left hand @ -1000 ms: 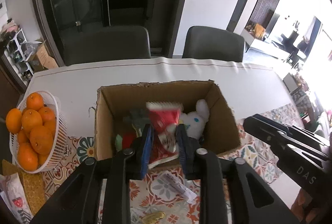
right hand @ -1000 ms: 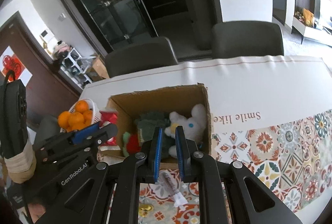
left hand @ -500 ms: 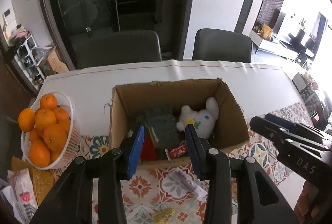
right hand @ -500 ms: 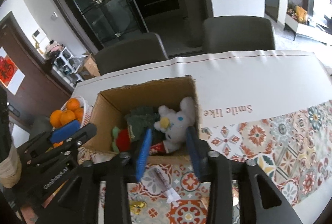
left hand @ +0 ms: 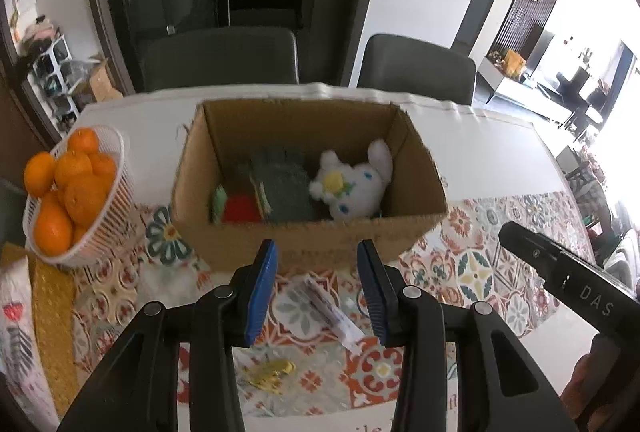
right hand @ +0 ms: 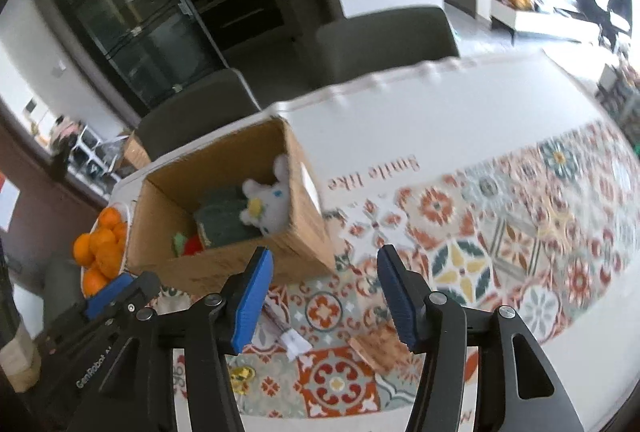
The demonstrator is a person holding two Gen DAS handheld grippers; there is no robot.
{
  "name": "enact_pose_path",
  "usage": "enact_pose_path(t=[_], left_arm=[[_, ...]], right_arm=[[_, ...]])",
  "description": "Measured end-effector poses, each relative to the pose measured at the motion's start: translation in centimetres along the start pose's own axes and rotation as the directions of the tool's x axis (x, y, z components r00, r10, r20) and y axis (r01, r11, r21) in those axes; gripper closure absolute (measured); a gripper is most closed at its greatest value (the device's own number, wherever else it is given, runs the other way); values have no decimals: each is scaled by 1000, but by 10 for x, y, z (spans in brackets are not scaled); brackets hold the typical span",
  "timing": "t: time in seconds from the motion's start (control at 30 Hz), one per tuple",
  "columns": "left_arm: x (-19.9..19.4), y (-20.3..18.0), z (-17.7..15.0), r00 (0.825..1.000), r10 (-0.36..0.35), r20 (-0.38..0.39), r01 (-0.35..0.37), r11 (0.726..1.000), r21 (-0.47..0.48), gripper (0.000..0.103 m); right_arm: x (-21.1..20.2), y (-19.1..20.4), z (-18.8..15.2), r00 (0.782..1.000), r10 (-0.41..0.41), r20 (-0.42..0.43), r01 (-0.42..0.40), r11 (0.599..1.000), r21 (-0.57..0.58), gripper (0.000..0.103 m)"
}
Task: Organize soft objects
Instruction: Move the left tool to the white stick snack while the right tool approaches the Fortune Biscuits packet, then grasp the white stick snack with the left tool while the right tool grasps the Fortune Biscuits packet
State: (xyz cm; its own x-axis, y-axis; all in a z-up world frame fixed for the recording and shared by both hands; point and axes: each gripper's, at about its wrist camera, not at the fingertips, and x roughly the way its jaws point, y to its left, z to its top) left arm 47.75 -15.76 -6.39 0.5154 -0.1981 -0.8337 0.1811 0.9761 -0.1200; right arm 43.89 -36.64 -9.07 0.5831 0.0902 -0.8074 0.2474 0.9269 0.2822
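Observation:
An open cardboard box [left hand: 304,240] stands on the table; it also shows in the right wrist view [right hand: 224,264]. Inside lie a white plush toy [left hand: 354,182], a dark green knitted item [left hand: 284,188], a red soft item [left hand: 240,210] and a small green piece [left hand: 219,202]. The plush also shows in the right wrist view [right hand: 268,202]. My left gripper [left hand: 318,290] is open and empty, just in front of the box. My right gripper [right hand: 326,298] is open and empty, in front of the box's right corner.
A white basket of oranges [left hand: 76,200] stands left of the box. A clear wrapped packet [left hand: 328,306] and a gold wrapper [left hand: 272,372] lie on the patterned tablecloth [right hand: 500,252] near me. A brown card piece [right hand: 376,346] lies under my right gripper. Two dark chairs [left hand: 224,56] stand behind the table.
My left gripper let the red packet go into the box, opened and pulled back. My right gripper went from shut to wide open and swung right.

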Motion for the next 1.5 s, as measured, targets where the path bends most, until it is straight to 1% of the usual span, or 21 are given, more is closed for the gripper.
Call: enact_pose_path(t=[0.17, 0.2, 0.3, 0.47, 0.7, 0.8, 0.93, 1.13, 1.2, 1.4, 1.5], left_arm=[[13, -4, -18, 999, 6, -45, -8, 999, -32, 62], [15, -5, -21, 998, 5, -55, -8, 999, -39, 62], [25, -4, -31, 996, 19, -82, -24, 998, -66, 62], [41, -6, -46, 993, 21, -116, -33, 994, -103, 62], [62, -9, -57, 988, 24, -154, -47, 987, -152, 62], [73, -12, -61, 985, 35, -168, -60, 987, -150, 62], [88, -12, -65, 980, 53, -193, -84, 984, -156, 62], [114, -8, -72, 968, 46, -247, -98, 974, -203, 62], [123, -7, -74, 963, 55, -263, -116, 969, -220, 62], [145, -4, -75, 952, 94, -292, -166, 957, -236, 62], [158, -2, -76, 943, 114, -313, -193, 953, -234, 62]], right_arm=[[12, -26, -21, 999, -18, -45, 24, 991, 132, 47], [15, -30, -25, 998, -20, -51, 28, 988, 154, 44], [23, -42, -37, 997, -23, -72, 38, 978, 207, 43], [36, -59, -54, 994, -21, -103, 50, 956, 289, 43], [57, -78, -73, 987, 28, -158, 40, 911, 410, 40], [70, -86, -81, 980, 61, -191, 33, 891, 453, 40], [83, -93, -88, 975, 55, -215, 56, 878, 476, 40], [100, -98, -96, 968, 55, -246, 78, 862, 500, 40], [105, -98, -98, 966, 55, -252, 83, 858, 506, 40], [118, -97, -101, 960, 39, -278, 109, 860, 498, 40], [125, -95, -101, 957, 30, -290, 121, 864, 489, 40]])
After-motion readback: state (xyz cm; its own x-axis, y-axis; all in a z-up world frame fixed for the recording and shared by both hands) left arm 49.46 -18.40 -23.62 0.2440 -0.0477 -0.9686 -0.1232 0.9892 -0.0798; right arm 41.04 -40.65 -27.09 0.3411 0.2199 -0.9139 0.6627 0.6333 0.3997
